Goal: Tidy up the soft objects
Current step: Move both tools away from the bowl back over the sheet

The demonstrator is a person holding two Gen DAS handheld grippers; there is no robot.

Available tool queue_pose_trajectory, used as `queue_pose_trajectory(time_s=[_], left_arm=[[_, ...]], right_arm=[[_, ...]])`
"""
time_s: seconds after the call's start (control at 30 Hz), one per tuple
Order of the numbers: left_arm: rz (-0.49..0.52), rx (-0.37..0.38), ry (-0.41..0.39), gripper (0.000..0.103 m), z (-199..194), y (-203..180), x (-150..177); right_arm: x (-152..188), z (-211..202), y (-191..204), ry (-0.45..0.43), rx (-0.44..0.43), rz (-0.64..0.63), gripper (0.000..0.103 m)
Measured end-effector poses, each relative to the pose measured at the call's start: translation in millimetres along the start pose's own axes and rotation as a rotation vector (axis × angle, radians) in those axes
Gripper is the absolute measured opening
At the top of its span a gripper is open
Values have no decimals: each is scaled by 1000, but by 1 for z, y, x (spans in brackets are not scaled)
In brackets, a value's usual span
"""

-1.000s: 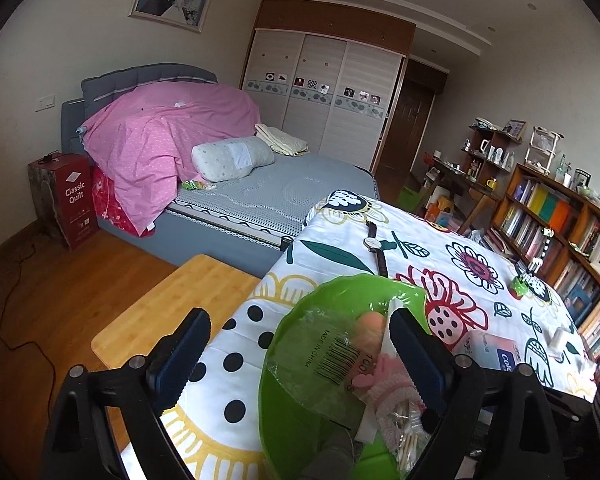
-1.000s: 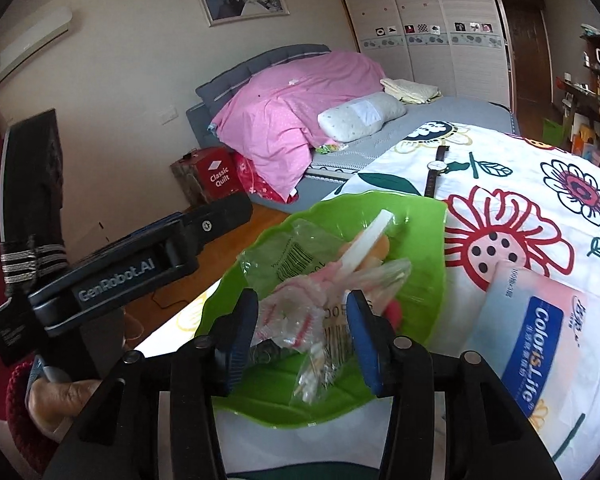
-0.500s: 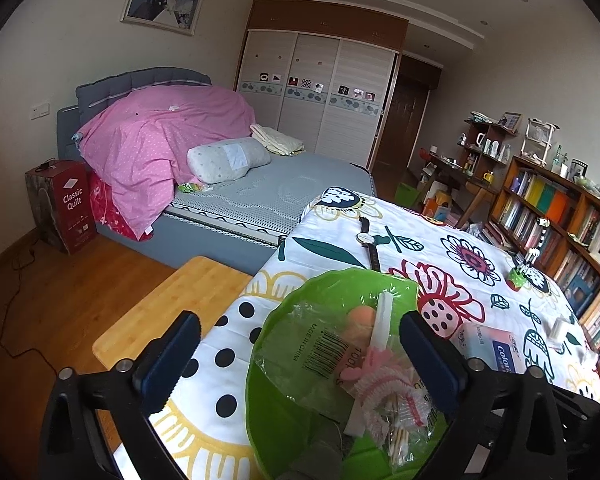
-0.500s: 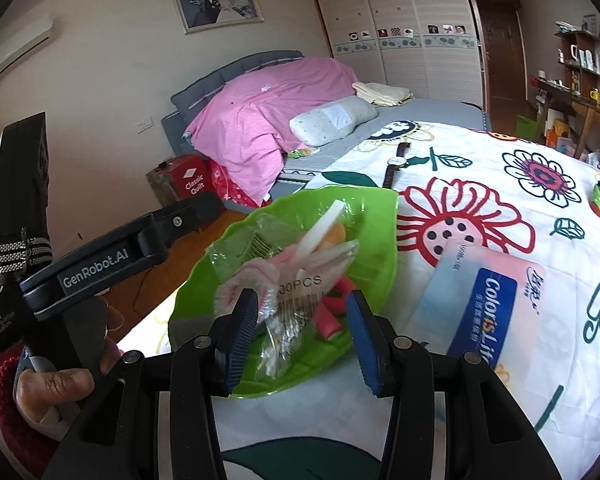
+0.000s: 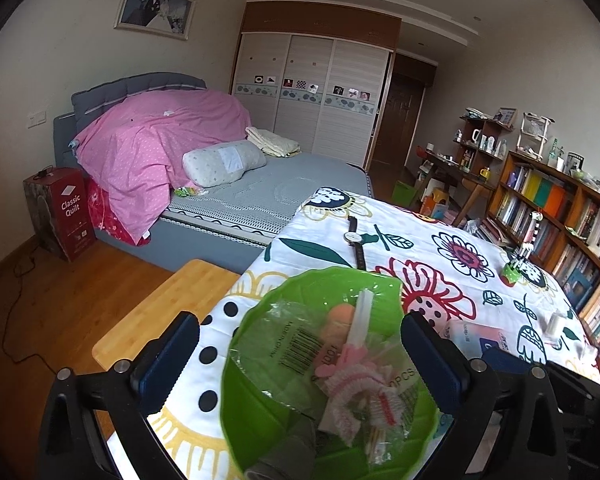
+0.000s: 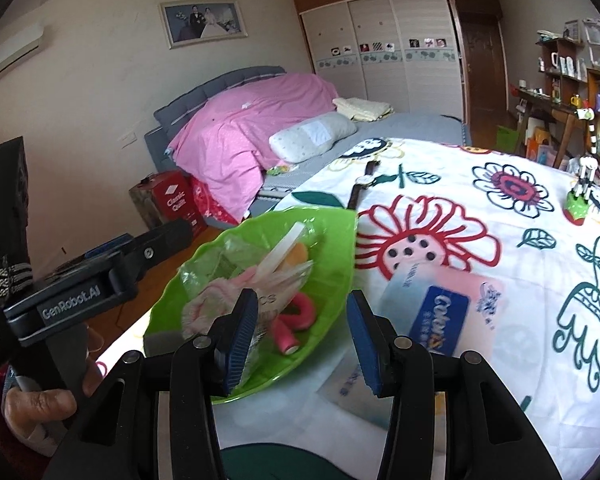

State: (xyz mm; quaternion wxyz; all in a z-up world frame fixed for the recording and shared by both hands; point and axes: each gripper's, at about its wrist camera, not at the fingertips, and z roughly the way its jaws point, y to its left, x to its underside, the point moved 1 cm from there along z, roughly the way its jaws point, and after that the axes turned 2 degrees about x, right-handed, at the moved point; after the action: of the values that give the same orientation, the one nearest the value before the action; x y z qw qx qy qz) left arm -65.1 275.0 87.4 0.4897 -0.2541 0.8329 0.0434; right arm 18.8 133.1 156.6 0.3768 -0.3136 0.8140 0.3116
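A: While we look down along the left gripper [image 5: 300, 344], the green leaf-shaped bowl [image 5: 256, 320] sits right under us near the table's edge, on the flowered tablecloth [image 5: 440, 248]. Its long axis runs away from us, the pointed tip aimed toward the wristwatch [image 5: 354, 238] farther up the cloth.

B: And inside we've got the soft things piled up: a clear plastic bag with a barcode [image 5: 300, 350], a frilly pink-and-white scrunchie [image 5: 356, 380], and a pack of white sticks [image 5: 362, 312] lying lengthwise, pointing the same way as the bowl's tip.

A: From the right wrist we also see a pink curler [image 6: 296, 318] lying in the bowl's near half. That pack of sticks slants up and to the right in this view.

B: Now the claws. Our left one is spread wide, released, fingers standing either side of the bowl and pressing on nothing.

A: The right gripper [image 6: 302, 332] is tilted downward over the bowl's near right rim. Its jaws are partly parted; the left pad overlaps the bag's edge, but we see nothing pinched, so we call it released.

B: The tissue pack [image 6: 440, 312] lies just right of the bowl, beside the right finger.

A: And bottom left in the right view, a hand [image 6: 40, 404] wraps the left gripper's handle, which is angled down toward the bowl.
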Motion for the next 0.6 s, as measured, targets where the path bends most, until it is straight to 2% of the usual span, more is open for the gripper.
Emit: queue_pose_trajectory(time_s=[0.6], left_arm=[[128,69,5,103,-1,-73,1]], right_arm=[[-9,-44,-76,-116,116,130,48]])
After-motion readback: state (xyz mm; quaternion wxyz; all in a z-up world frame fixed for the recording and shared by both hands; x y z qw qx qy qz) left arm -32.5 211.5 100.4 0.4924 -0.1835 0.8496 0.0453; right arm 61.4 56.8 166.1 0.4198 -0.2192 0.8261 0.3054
